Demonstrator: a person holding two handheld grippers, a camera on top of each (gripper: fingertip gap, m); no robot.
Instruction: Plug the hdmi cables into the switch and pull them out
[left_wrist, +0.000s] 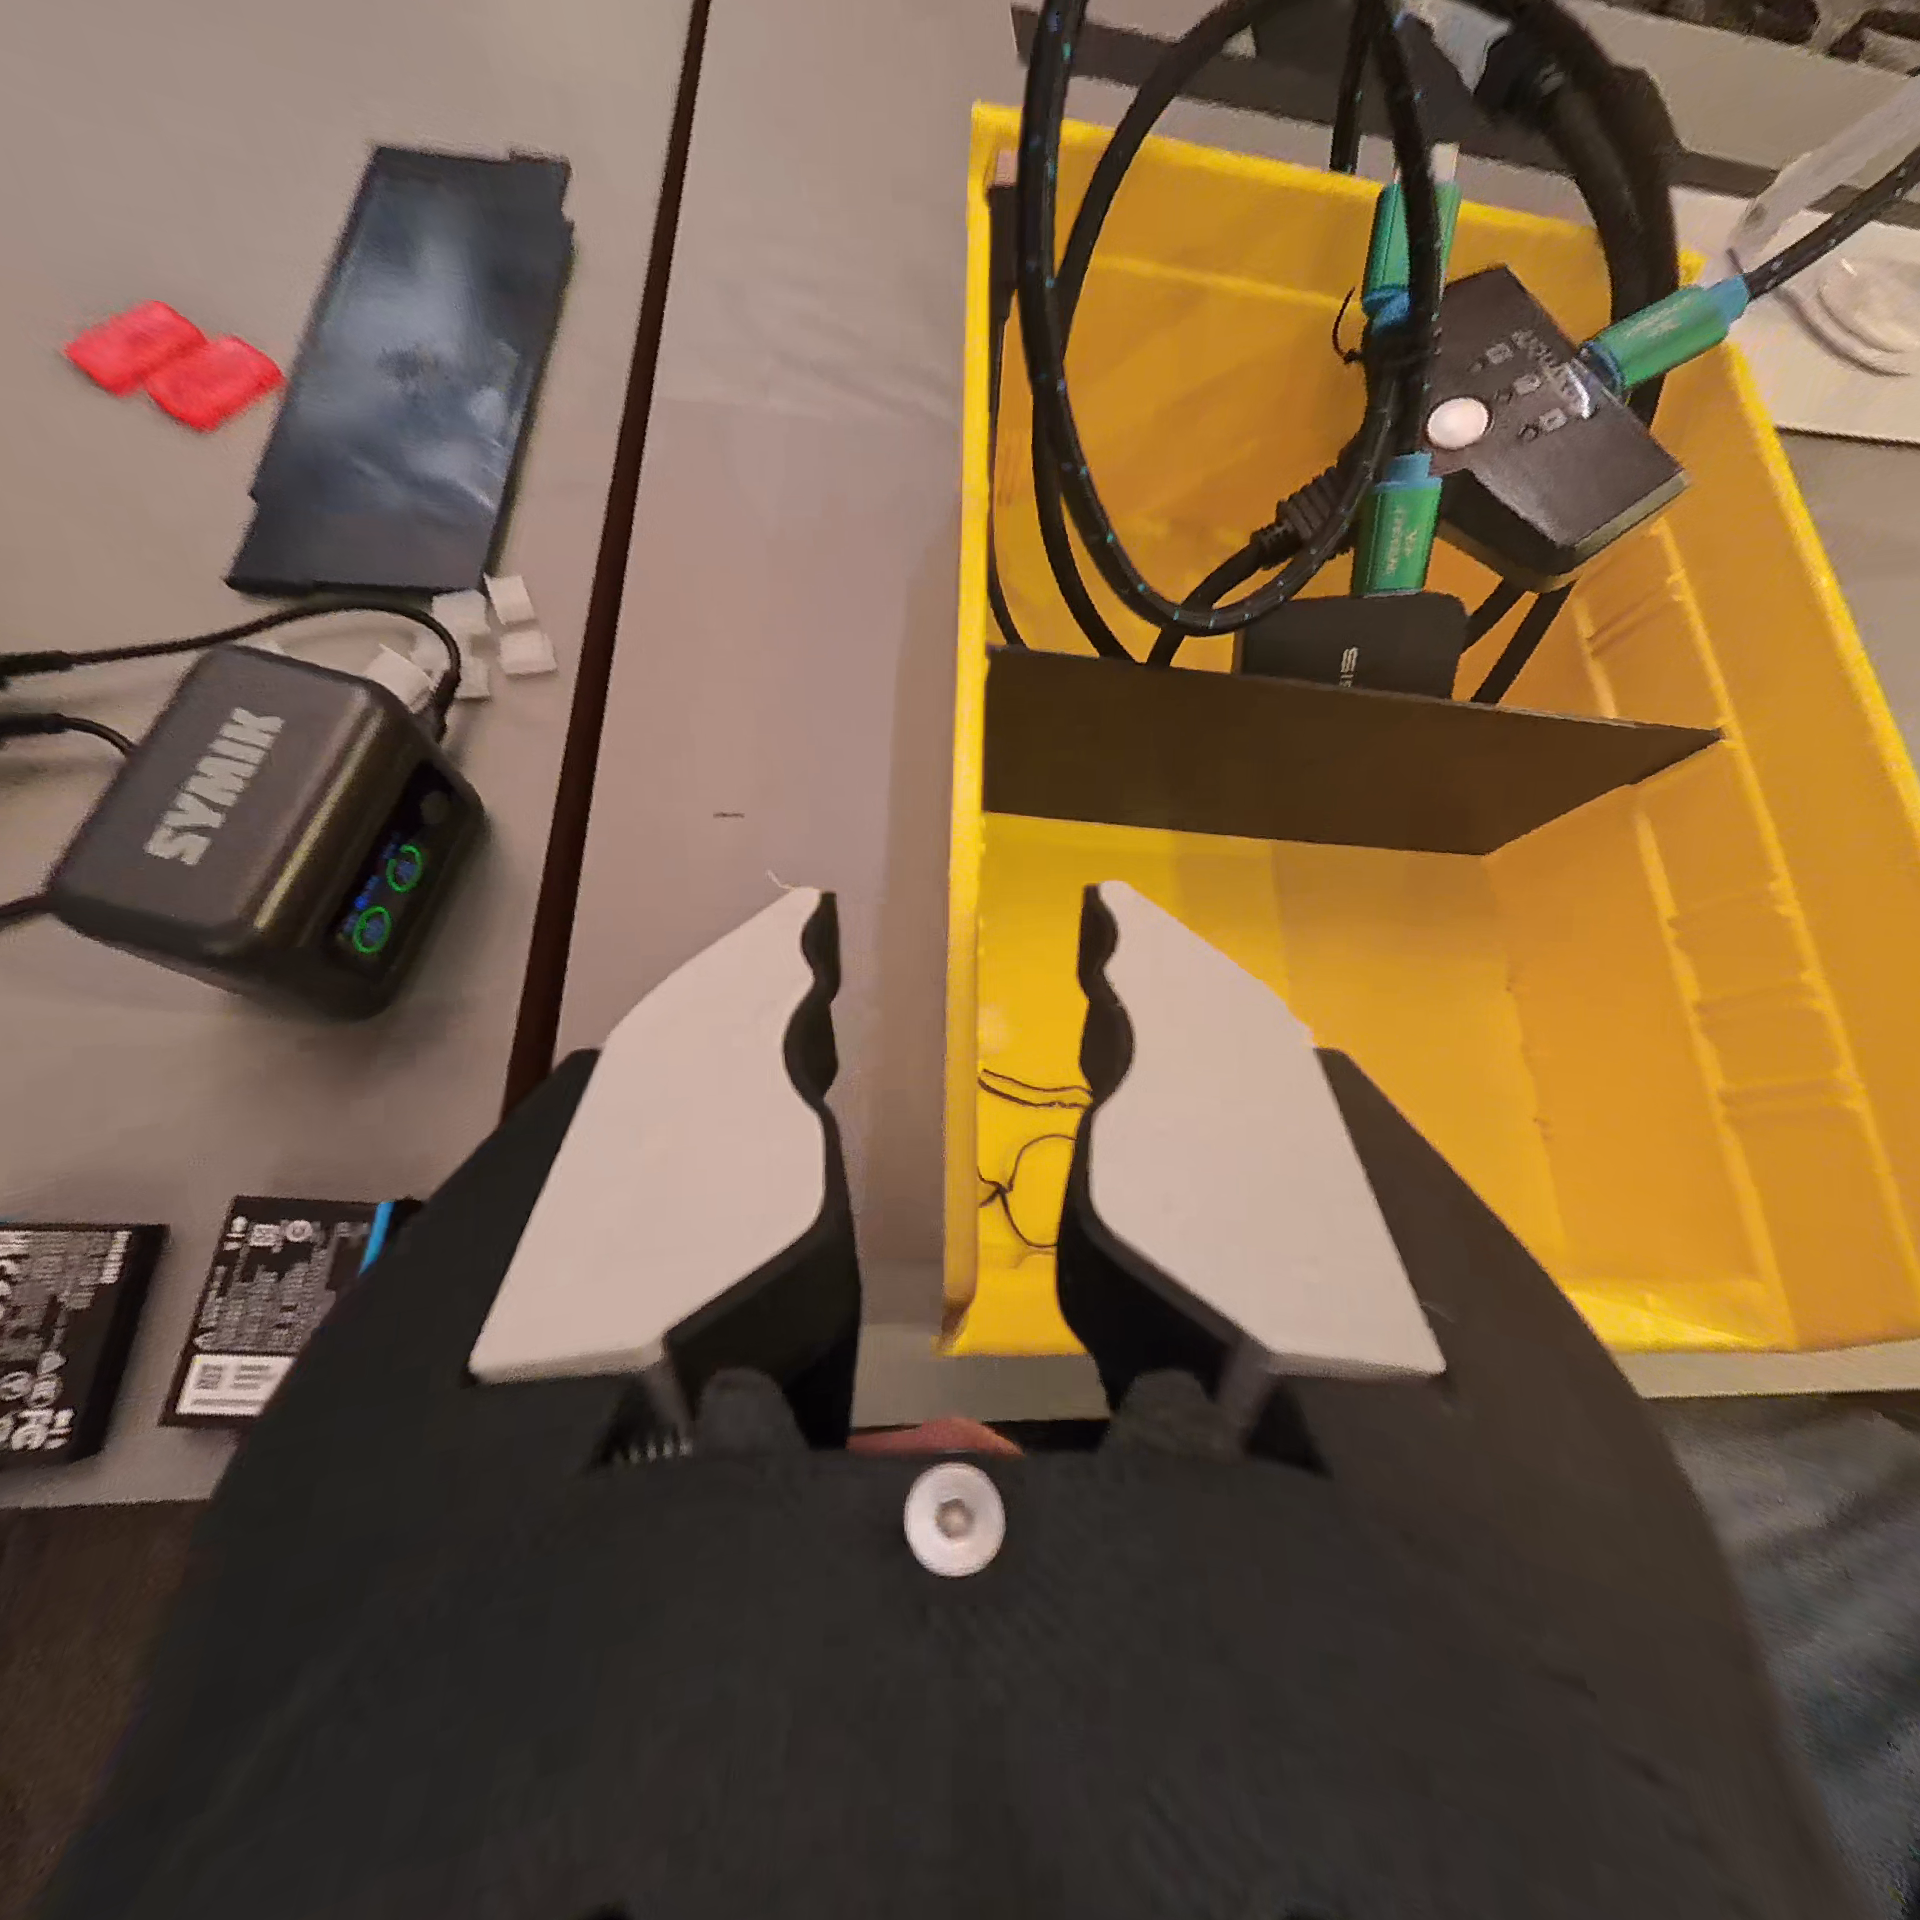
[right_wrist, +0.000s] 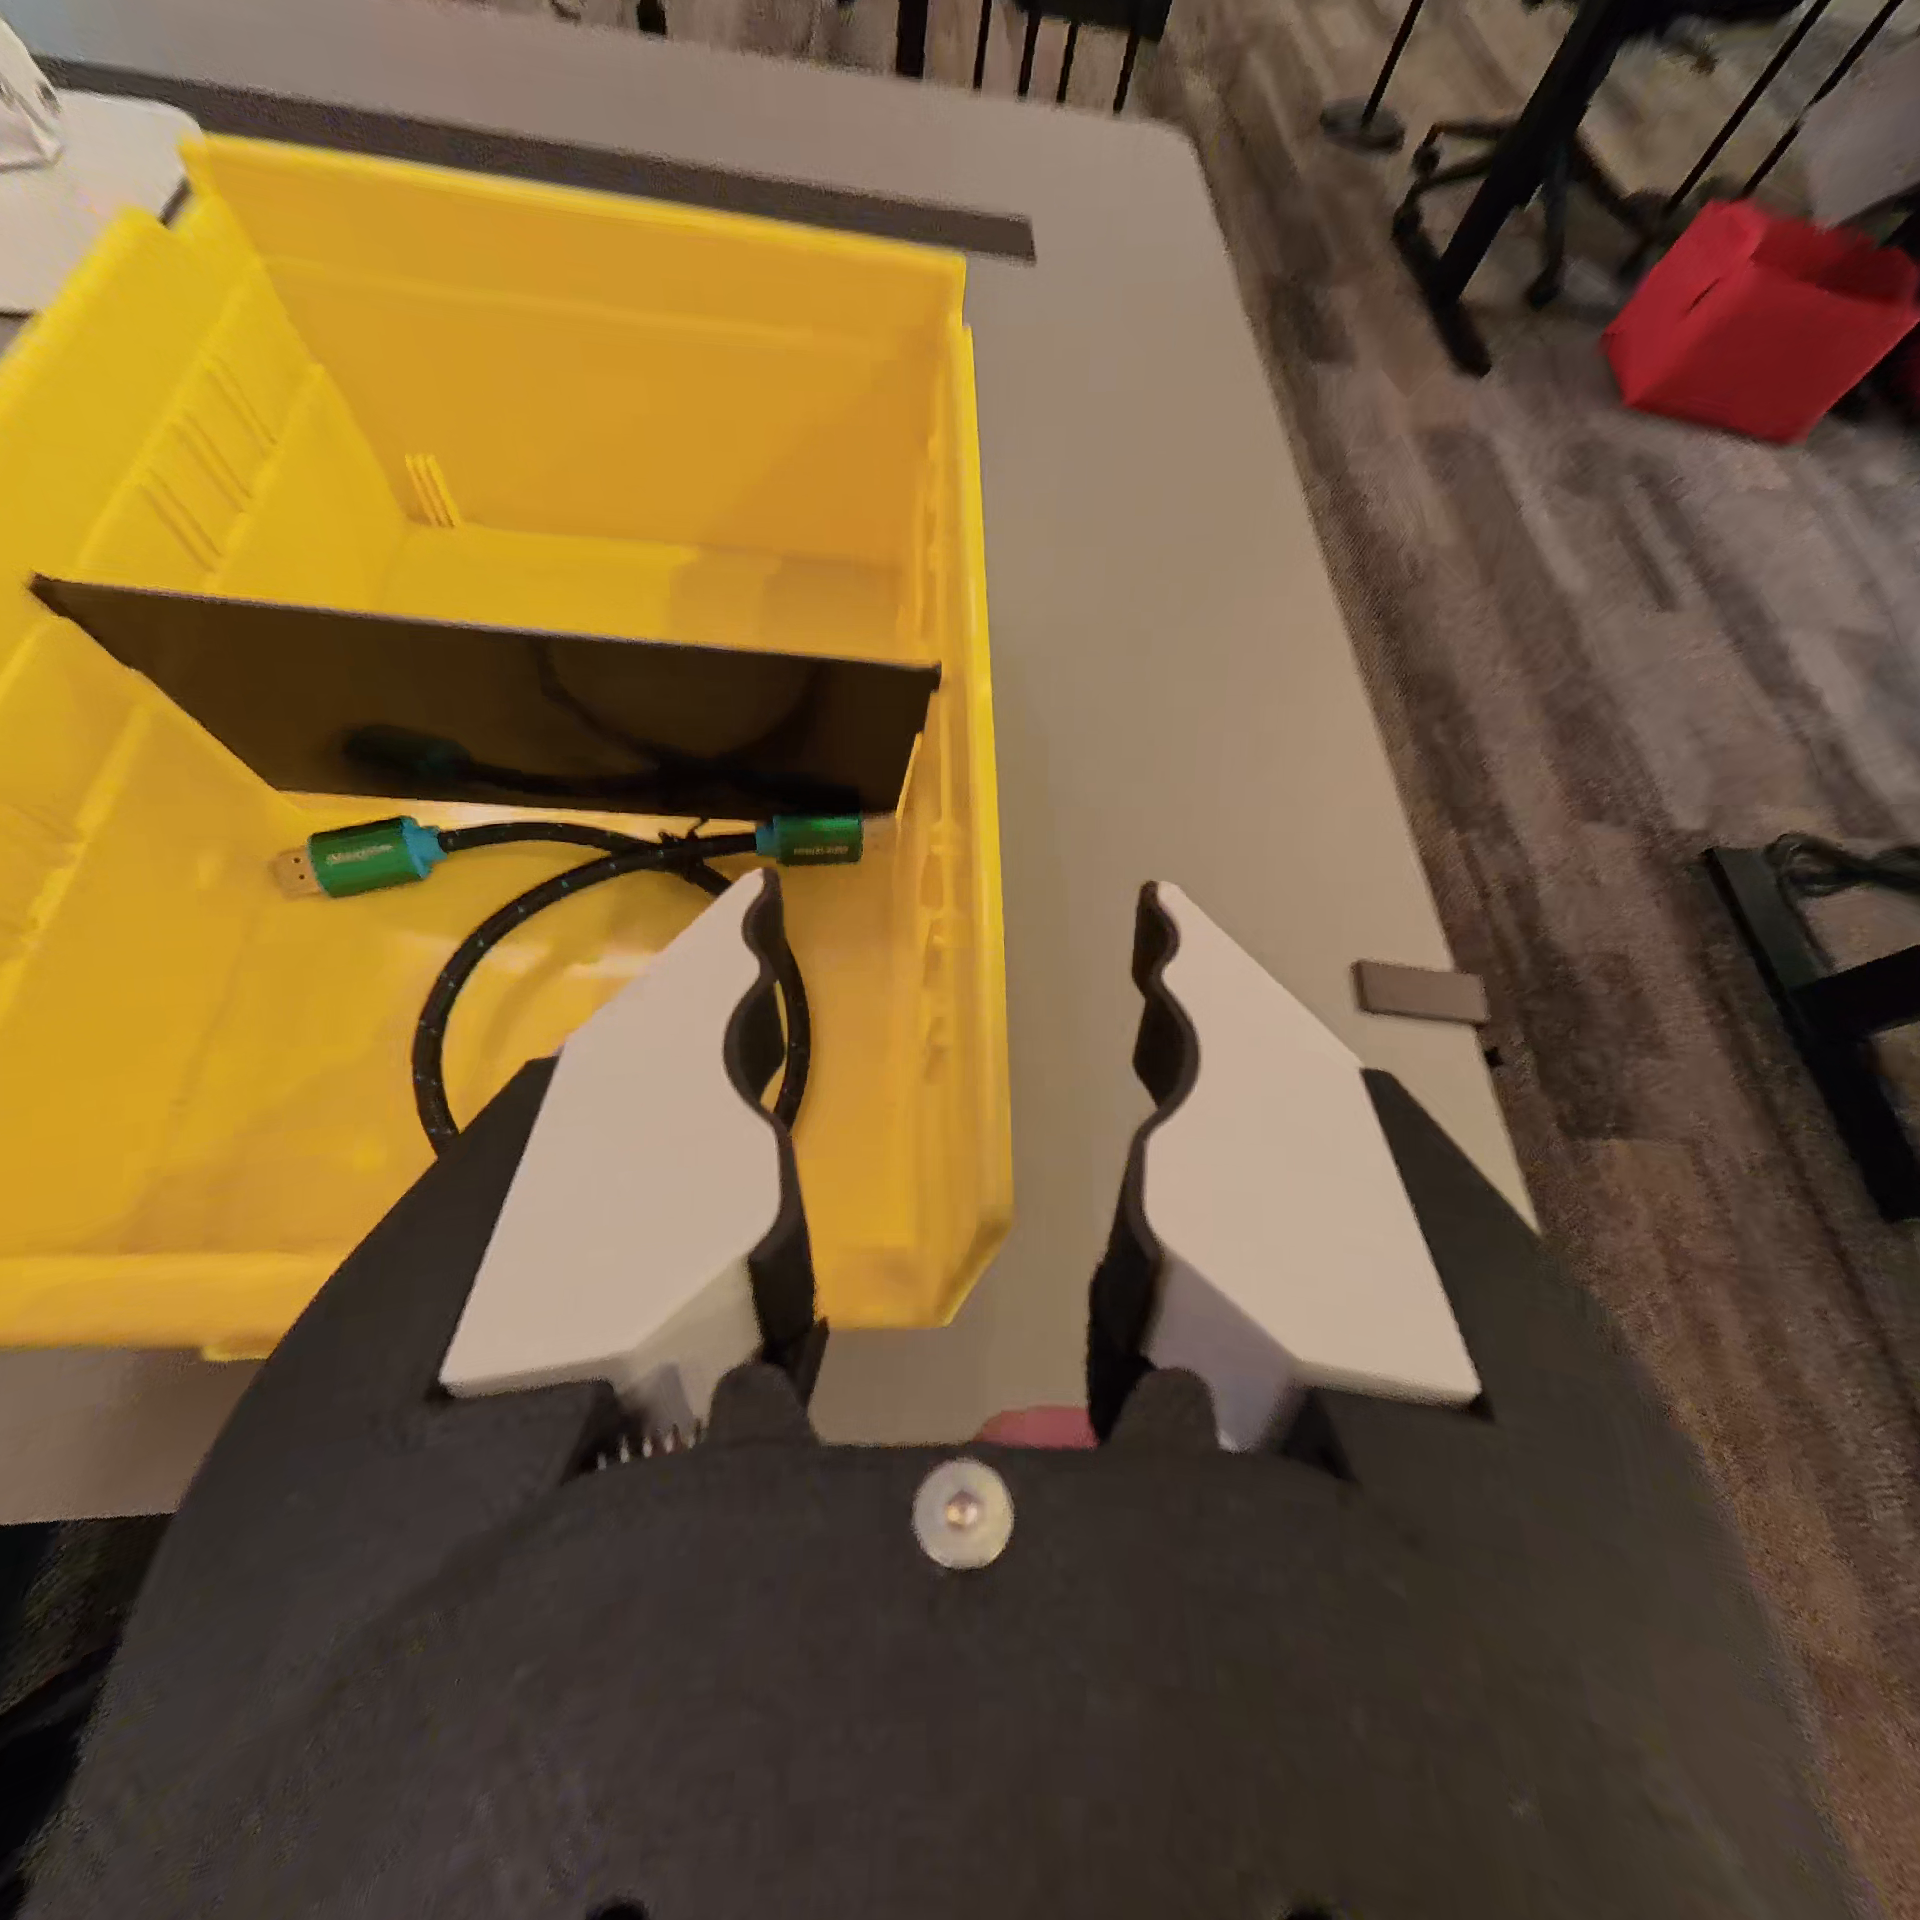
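Two handheld grippers hover over a grey table (left_wrist: 790, 582). The left gripper (left_wrist: 956, 909) has its fingers parted and holds nothing. Beyond a black divider (left_wrist: 1299, 769), in the far compartment of a yellow bin (left_wrist: 1766, 1039), lies the black switch (left_wrist: 1558, 457) with green-ended HDMI cables (left_wrist: 1392, 530) plugged in. The right gripper (right_wrist: 951, 894) — also spread wide, empty — hangs over another yellow bin (right_wrist: 935, 1195), where a loose HDMI cable (right_wrist: 364, 857) lies in the near compartment.

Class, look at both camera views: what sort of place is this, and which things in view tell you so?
Probably an office or lab workspace, not a home kitchen. A grey table holds yellow bins of cables, a charger sits beside batteries, and a rolling chair base stands on wood-look flooring.
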